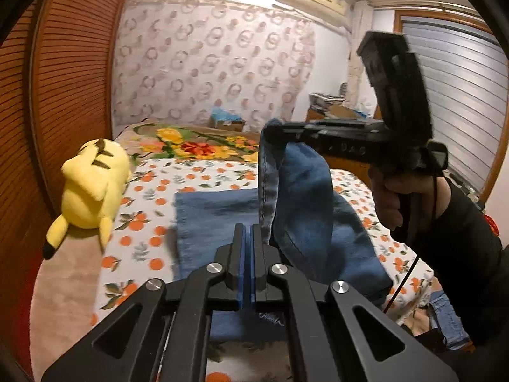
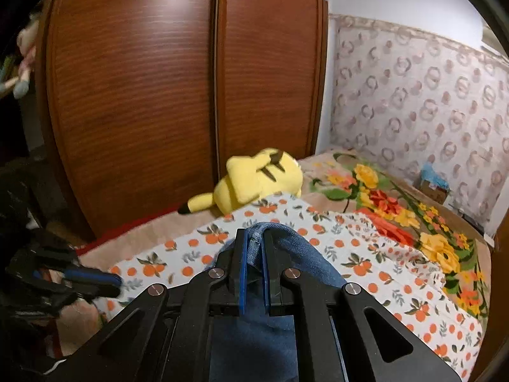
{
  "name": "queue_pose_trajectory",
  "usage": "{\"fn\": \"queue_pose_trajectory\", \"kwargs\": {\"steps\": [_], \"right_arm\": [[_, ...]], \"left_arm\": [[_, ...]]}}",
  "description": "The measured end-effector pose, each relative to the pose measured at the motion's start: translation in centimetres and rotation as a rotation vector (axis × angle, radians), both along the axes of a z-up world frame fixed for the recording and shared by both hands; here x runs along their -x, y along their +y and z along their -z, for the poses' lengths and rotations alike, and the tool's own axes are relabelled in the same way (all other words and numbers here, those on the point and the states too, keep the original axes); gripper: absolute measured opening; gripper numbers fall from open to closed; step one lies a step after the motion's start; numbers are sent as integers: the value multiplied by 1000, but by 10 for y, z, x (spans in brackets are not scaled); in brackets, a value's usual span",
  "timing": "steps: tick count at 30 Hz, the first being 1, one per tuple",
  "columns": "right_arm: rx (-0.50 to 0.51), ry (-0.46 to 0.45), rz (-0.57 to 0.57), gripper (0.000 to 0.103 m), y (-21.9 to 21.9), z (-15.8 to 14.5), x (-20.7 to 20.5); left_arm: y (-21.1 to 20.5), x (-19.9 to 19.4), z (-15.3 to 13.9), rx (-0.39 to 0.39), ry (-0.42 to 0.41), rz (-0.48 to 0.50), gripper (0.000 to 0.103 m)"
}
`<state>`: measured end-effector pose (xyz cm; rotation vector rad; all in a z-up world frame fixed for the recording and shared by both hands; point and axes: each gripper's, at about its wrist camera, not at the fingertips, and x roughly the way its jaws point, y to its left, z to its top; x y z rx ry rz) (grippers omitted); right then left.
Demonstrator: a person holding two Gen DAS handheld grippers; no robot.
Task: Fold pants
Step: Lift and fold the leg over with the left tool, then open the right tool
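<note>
Left wrist view first: the pants, blue denim, hang in a loose loop from the right gripper, while the rest of them lies flat on the bedsheet printed with oranges. That right gripper is clamped on a hem or edge of the denim, raised above the sheet. The left gripper has its jaws pressed together, and I judge nothing is caught between them; the fabric drops just beside its tips.

Denim like this is soft but weighty. It drapes, sags and drags on the sheet, and it should not slip much in a firm pinch. Seams and hems are the thickest, surest places to take hold, and the free corner near the hanging seam looks the sensible spot for the empty gripper.

Right wrist view: the pads bite on a bunched fold of denim, with the sheet beyond it.

Around the sheet, the yellow plush toy lies at its far edge, clear of the denim but near enough to be brushed. The wooden wardrobe rises behind the toy. A floral blanket covers the bed past the sheet.
</note>
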<state>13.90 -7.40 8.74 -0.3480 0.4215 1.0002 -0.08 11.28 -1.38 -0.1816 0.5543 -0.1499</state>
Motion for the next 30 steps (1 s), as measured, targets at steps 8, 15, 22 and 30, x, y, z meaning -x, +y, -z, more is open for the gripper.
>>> {"fn": "queue_pose_trajectory", "kwargs": {"steps": [8,15,22,30], "right_arm": [[64,88,85,41,3,32,-33],[27,88,159,48,-38,40,-14],[45,96,268,51,-72,62,4],[28,168,327,52,-88,75,7]], "left_arm": [[5,-13,27,5,77,-7,44],[-12,-26,48,41,115,46,44],[-39,-48,70,19,173,106,43],[-32,-26,48,18,118,91,3]]}}
